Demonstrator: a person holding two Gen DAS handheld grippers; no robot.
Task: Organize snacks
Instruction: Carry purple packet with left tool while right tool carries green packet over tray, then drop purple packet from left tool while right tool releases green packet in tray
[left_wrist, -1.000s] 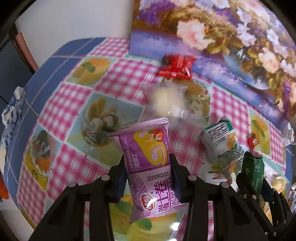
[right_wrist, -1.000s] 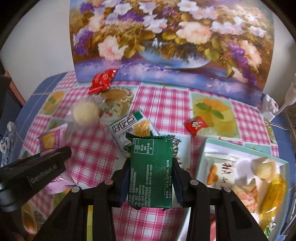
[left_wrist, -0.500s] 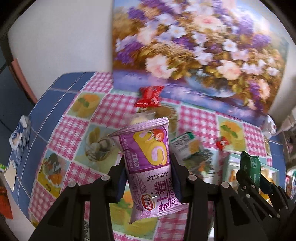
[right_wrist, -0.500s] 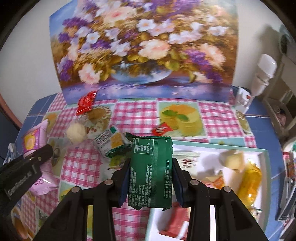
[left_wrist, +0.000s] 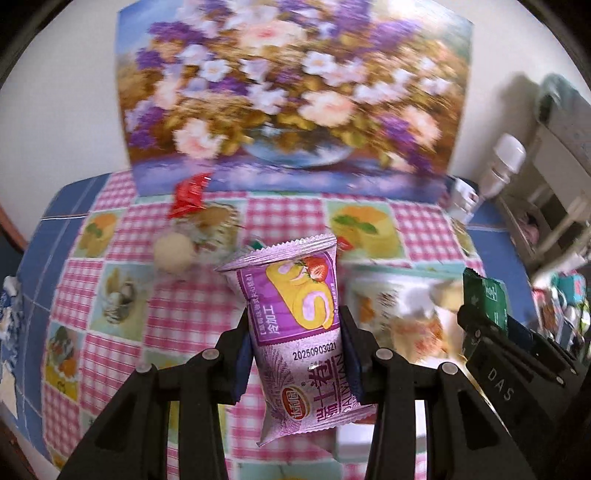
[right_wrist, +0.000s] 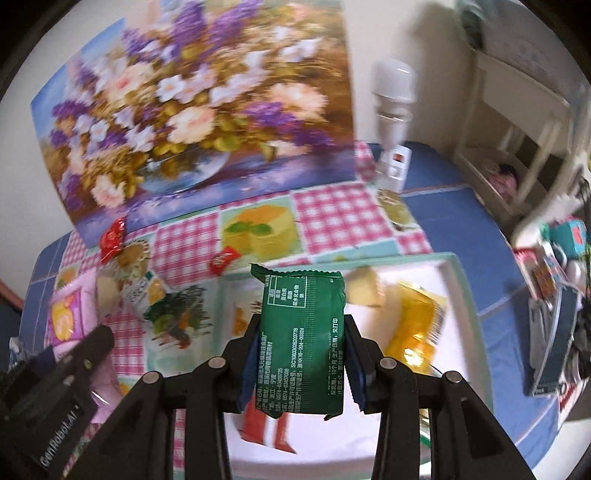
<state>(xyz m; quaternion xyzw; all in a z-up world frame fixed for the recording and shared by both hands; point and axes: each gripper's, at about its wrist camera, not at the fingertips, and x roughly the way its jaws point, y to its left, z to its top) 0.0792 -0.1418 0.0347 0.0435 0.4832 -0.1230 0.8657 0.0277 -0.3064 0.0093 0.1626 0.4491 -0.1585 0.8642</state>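
Purple cake-roll pack (left_wrist: 295, 328) pinched in left gripper (left_wrist: 295, 354), green pack (right_wrist: 301, 343) pinched in right gripper (right_wrist: 300, 363) over half-filled tray (right_wrist: 460, 280); four snacks left on table at 10 o'clock.

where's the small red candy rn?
Right wrist view: small red candy lies on the tablecloth, just left of the tray's far-left corner, below the flower painting.

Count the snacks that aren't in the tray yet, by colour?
Red: 2, red wrapper and small red candy
Purple: 1, purple packet
Green: 1, green packet
White-green: 1, white-green packet
Pale: 1, pale bun
Total: 6
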